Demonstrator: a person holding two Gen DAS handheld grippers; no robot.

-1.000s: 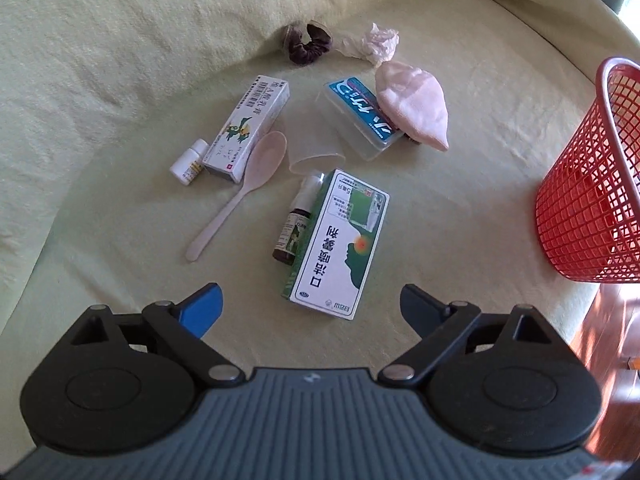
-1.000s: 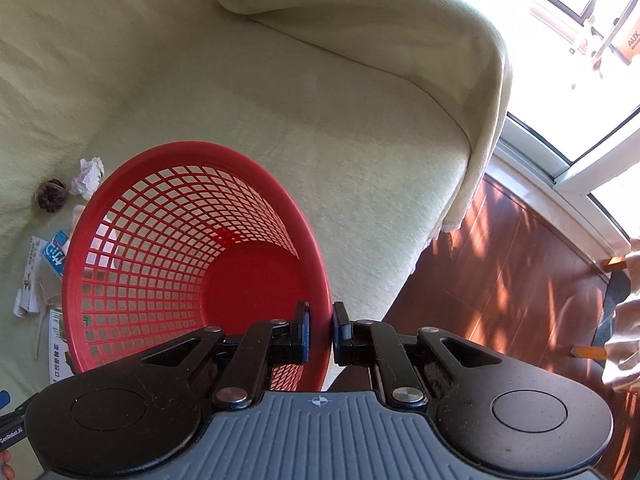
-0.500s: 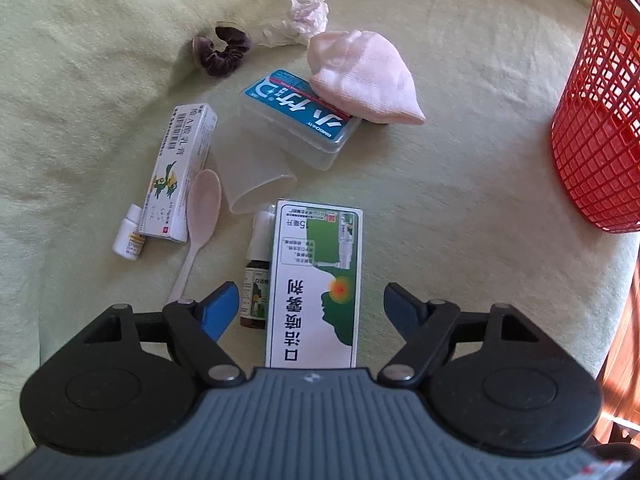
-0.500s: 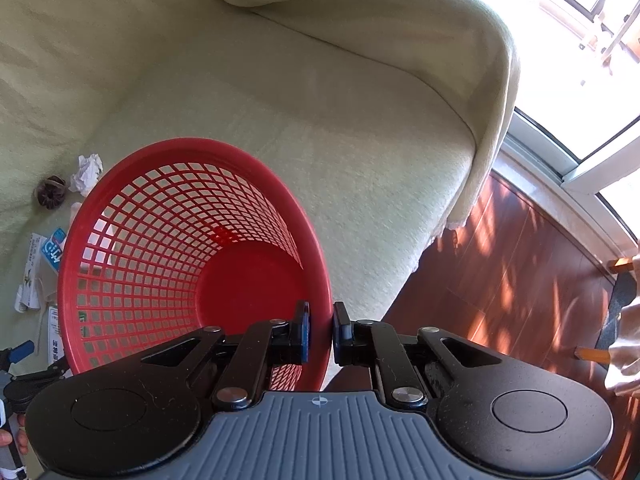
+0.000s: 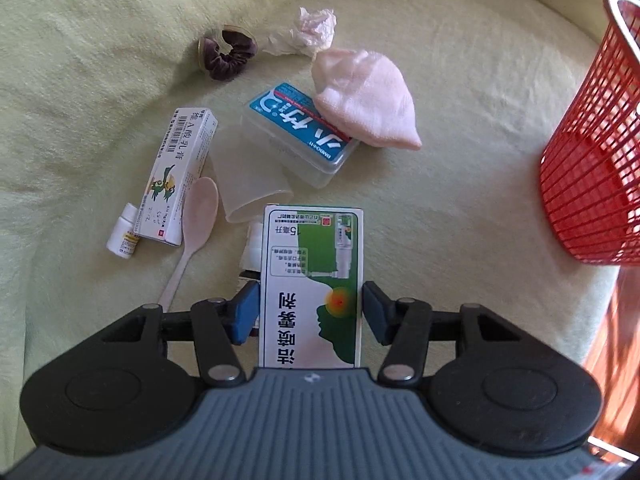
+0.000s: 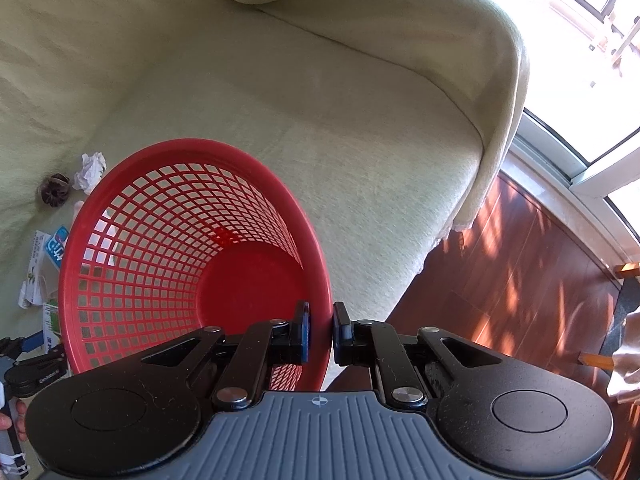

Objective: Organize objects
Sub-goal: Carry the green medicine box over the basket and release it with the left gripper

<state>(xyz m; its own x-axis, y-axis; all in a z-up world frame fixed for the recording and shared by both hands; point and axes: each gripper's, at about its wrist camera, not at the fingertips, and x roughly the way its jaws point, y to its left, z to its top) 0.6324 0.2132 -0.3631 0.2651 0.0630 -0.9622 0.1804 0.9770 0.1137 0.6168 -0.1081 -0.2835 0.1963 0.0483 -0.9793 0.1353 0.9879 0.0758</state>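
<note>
Green-white carton (image 5: 311, 286) lies flat on sofa cushion (image 5: 460, 216), between fingers of left claw (image 5: 310, 312). Claw closing on carton's long sides; pads at edges, firm press not yet evident.

Carton likely light, thin card, crushable: grip across narrow width, mid-length, gently. Small bottle (image 5: 251, 248) touches its left side, may snag.

Readable print: "15毫升" on carton; "BAND-AID" on blue-lidded box (image 5: 302, 130).

Right claw (image 6: 321, 330) clamped tight on red basket (image 6: 192, 264) rim.

Spray box (image 5: 312, 280) before plastic case (image 5: 300, 136), basket (image 5: 592, 152) far right
</note>
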